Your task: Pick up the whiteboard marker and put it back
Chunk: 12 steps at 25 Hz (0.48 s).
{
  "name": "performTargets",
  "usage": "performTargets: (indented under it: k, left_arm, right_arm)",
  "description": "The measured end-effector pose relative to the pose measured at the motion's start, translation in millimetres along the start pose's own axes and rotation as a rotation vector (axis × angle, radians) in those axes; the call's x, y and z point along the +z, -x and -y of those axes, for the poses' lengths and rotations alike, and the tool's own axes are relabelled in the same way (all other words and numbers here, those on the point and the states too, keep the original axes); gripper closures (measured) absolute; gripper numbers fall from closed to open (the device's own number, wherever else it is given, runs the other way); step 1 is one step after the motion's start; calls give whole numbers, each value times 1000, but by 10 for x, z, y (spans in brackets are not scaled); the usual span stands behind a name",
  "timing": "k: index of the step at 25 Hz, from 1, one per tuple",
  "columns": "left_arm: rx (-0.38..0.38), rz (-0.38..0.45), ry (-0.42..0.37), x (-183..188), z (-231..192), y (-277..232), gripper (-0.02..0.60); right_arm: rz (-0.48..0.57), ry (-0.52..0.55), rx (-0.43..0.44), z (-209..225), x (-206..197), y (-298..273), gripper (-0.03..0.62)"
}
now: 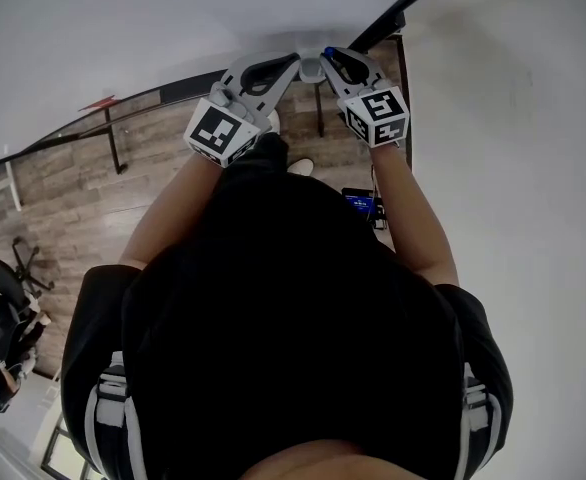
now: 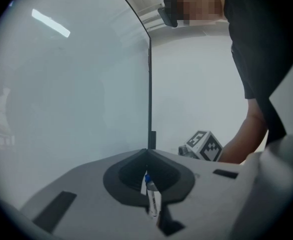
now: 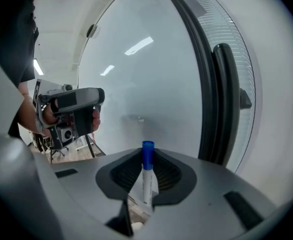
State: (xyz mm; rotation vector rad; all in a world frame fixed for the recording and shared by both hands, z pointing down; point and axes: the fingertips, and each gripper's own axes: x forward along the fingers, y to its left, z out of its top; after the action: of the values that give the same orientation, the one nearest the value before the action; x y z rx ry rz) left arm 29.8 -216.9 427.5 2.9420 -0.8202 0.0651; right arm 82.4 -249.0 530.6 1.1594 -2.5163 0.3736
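Both left claw (image 2: 147,156) and right claw (image 3: 147,159) clamp marker (image 3: 146,181); whiteboard (image 3: 136,74), wooden floor (image 1: 83,190).

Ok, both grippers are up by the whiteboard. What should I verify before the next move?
1. Right gripper jaws shut on the blue-capped marker: ok.
2. Blue cap seated on that marker: ok.
3. Left gripper jaws shut on a second marker: ok.
4. Cap on the second marker: cannot tell.
5. Tray or ledge to put a marker back on, in view: not ok, none shows.
6. Gap between jaws and whiteboard: cannot tell.
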Motion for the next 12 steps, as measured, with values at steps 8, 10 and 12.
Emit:
performTargets:
  k: [8, 10, 12]
  left_arm:
    - [13, -1, 15, -6, -25, 8, 577]
    - [12, -1, 16, -2, -23, 13, 577]
    - [12, -2, 15, -8, -22, 26, 577]
  right_arm:
    - [-69, -11, 4, 49, -252, -94, 528]
    - [-97, -17, 5, 57, -348, -126, 528]
    - [-124, -21, 5, 60, -442, -155, 528]
